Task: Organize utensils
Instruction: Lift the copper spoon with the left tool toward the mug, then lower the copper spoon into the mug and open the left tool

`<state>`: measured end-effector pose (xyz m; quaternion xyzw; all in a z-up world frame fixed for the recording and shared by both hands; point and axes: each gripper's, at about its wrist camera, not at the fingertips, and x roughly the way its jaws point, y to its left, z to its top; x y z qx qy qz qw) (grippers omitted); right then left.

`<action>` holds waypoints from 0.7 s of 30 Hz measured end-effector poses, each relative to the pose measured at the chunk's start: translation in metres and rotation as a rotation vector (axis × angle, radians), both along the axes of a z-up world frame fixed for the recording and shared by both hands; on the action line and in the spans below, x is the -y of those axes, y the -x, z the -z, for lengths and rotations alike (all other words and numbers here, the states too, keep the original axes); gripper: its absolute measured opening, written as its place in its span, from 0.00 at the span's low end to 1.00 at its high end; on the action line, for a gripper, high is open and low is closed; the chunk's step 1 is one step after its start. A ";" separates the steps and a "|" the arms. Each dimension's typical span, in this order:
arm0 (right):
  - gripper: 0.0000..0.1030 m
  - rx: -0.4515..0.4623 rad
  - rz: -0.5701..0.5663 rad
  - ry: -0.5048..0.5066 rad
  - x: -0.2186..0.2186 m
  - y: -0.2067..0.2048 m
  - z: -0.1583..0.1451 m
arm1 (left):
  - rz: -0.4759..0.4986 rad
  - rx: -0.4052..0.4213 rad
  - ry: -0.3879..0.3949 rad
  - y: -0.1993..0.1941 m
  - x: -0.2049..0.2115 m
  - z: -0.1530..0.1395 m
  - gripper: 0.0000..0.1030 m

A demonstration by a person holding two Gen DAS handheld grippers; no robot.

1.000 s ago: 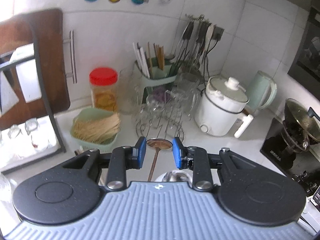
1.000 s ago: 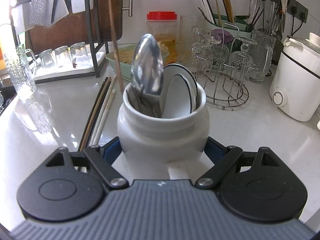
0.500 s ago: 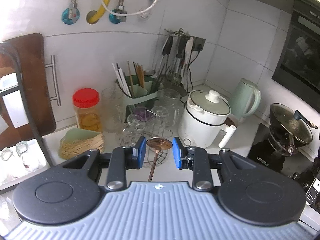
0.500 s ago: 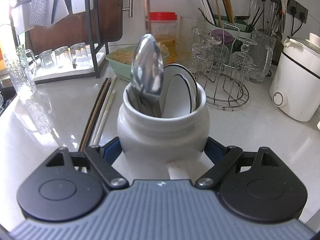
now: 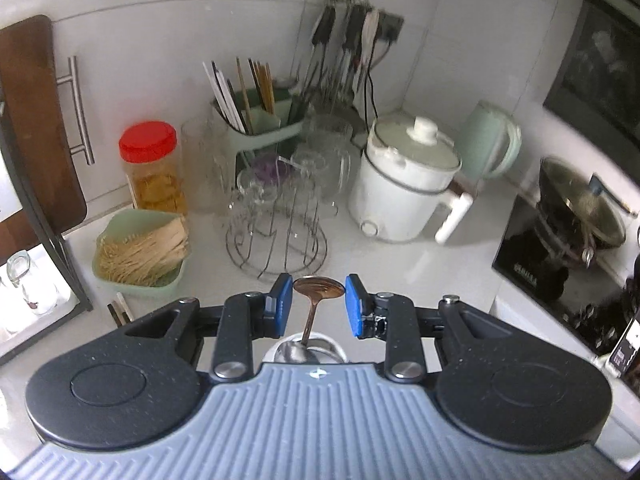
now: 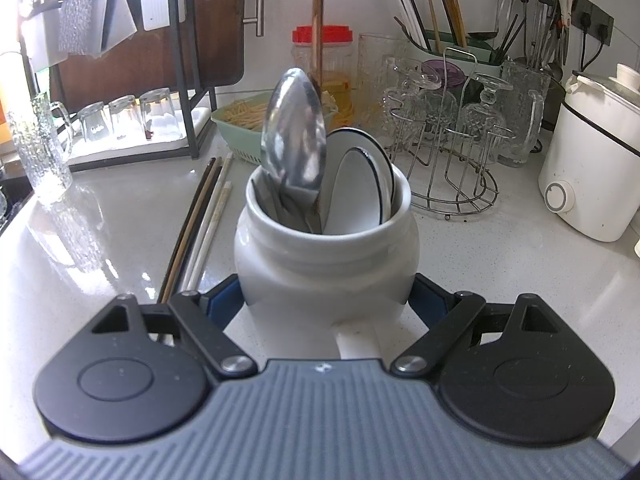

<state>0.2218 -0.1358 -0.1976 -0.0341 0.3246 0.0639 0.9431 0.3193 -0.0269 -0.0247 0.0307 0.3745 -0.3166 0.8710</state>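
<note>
Copper-coloured and thin, the spoon point(image 5: 319, 289) is standing between our left fingers point(image 5: 283, 305), which are clenching its slippery stiff handle lower down, over the jar point(image 6: 326, 252). Our right fingers point(image 6: 224, 298) are grasping that heavy, breakable white jar on the worktop point(image 6: 520, 264).

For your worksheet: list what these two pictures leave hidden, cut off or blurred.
- Left wrist view: the white jar is mostly hidden behind the left hand-held gripper.
- Right wrist view: the copper spoon runs off the top edge; its lower end is hidden behind the steel spoon.
- Left wrist view: the pot on the stove is blurred.
</note>
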 end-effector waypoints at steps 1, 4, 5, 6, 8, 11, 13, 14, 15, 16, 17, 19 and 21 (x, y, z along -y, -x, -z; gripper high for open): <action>0.88 0.001 0.002 0.001 0.000 0.000 0.000 | 0.013 -0.011 -0.010 -0.004 0.001 0.001 0.32; 0.88 -0.004 0.002 0.001 -0.002 -0.003 0.000 | 0.065 -0.099 0.000 -0.021 0.004 0.004 0.32; 0.88 -0.003 0.001 0.002 -0.002 -0.004 0.000 | 0.073 -0.112 -0.012 -0.026 0.006 0.004 0.32; 0.88 -0.003 0.000 0.004 -0.003 -0.004 0.000 | 0.094 -0.110 -0.038 -0.028 0.009 0.004 0.32; 0.88 -0.002 -0.002 0.004 -0.002 -0.005 0.000 | 0.133 -0.096 -0.109 -0.030 0.018 0.005 0.32; 0.88 0.004 -0.002 0.002 -0.002 -0.005 0.001 | 0.185 -0.135 -0.168 -0.037 0.026 0.009 0.32; 0.88 0.008 -0.002 0.001 -0.002 -0.006 0.001 | 0.210 -0.158 -0.200 -0.039 0.030 0.014 0.32; 0.88 0.011 -0.002 0.000 -0.002 -0.006 0.002 | 0.225 -0.162 -0.221 -0.039 0.033 0.016 0.32; 0.88 0.013 -0.001 0.000 -0.002 -0.006 0.002 | 0.236 -0.170 -0.237 -0.039 0.035 0.019 0.32; 0.88 0.016 -0.001 0.000 -0.002 -0.006 0.002 | 0.245 -0.177 -0.253 -0.039 0.037 0.022 0.32; 0.88 0.017 0.000 -0.001 -0.002 -0.006 0.002 | 0.254 -0.183 -0.266 -0.040 0.040 0.024 0.32; 0.88 0.019 0.003 -0.001 -0.002 -0.006 0.002 | 0.267 -0.192 -0.289 -0.041 0.043 0.030 0.32; 0.88 0.024 0.005 0.001 -0.003 -0.005 0.003 | 0.270 -0.207 -0.302 -0.042 0.046 0.036 0.32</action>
